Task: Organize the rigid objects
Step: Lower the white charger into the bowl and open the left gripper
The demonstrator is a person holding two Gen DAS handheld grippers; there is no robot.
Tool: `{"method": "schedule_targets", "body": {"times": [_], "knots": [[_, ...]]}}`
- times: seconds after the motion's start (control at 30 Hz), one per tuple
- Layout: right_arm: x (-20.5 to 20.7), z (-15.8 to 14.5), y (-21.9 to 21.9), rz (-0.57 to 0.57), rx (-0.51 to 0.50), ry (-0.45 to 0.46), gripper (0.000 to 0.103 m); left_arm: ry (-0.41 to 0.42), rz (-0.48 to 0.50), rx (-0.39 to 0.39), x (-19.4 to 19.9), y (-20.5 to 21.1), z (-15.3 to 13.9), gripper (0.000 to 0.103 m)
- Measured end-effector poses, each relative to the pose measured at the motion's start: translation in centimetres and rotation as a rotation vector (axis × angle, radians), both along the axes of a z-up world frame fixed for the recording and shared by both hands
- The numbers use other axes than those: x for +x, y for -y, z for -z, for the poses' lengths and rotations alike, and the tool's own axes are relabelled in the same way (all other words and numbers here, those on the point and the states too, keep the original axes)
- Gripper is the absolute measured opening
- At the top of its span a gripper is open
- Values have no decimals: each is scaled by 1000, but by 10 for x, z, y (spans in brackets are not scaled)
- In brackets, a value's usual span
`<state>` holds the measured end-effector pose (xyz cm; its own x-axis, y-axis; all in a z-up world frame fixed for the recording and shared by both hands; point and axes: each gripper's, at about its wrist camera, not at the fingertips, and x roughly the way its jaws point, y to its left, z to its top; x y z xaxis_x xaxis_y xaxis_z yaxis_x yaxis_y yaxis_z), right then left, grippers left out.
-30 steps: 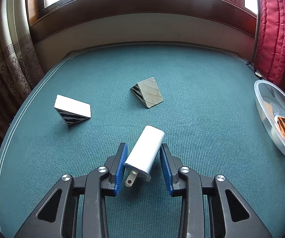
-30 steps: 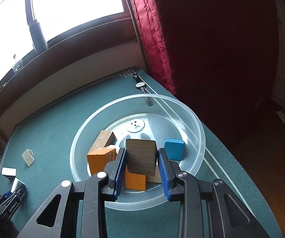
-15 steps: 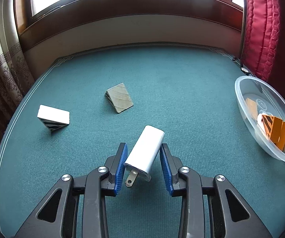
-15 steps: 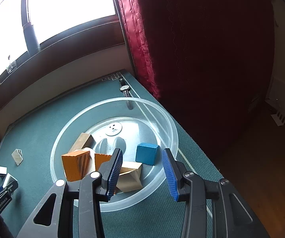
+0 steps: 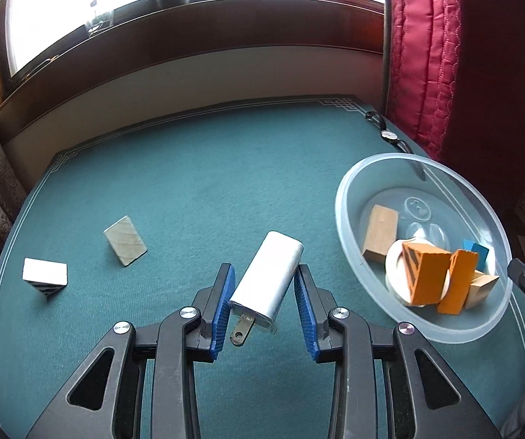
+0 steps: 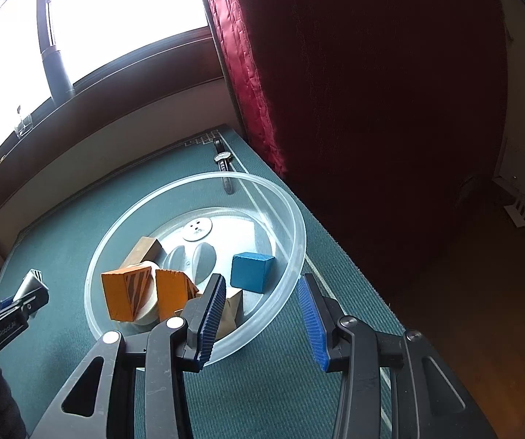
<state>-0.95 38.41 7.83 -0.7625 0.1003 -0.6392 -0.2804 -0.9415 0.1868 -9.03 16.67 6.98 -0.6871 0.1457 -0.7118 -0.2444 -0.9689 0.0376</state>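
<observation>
Clenched on the white charger [image 5: 267, 281], my left claw [image 5: 262, 307] carries it tilted above the green counter [image 5: 204, 183], prongs toward me, so it can go into the clear bowl [image 5: 339, 205] at the right. A wooden block [image 5: 125, 240] and a white striped block [image 5: 45, 275] lie loose on the counter, well apart from the bowl.

From the right wrist, my right claw [image 6: 260, 320] hangs released and empty over the bowl's near rim [image 6: 284, 281]. Orange blocks [image 6: 127, 294] and a blue cube [image 6: 252, 270] rest inside.

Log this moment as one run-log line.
left gripper: shut on white charger | right gripper: open, empty | clear bowl: holds blocks
</observation>
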Motion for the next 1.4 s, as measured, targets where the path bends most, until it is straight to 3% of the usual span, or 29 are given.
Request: {"method": "schedule_targets", "body": {"times": [0.57,0.73,0.8,0.83,1.4], "knots": [[0,0,-12,-6,-43,23,44,-17,135,-37,-13,-88,-6,35],[1,0,-13,-6,-45,29,45,-4,151,-27,-14,-96,-5,39],[1,1,-14,-4,-45,32,45,2,150,-21,-13,-96,-5,60],[0,1,-14,-2,-45,34,45,-3,146,-18,-13,-96,-5,62],[-1,2,-11,-4,-34,49,46,-15,113,-28,-6,-82,-2,63]]}}
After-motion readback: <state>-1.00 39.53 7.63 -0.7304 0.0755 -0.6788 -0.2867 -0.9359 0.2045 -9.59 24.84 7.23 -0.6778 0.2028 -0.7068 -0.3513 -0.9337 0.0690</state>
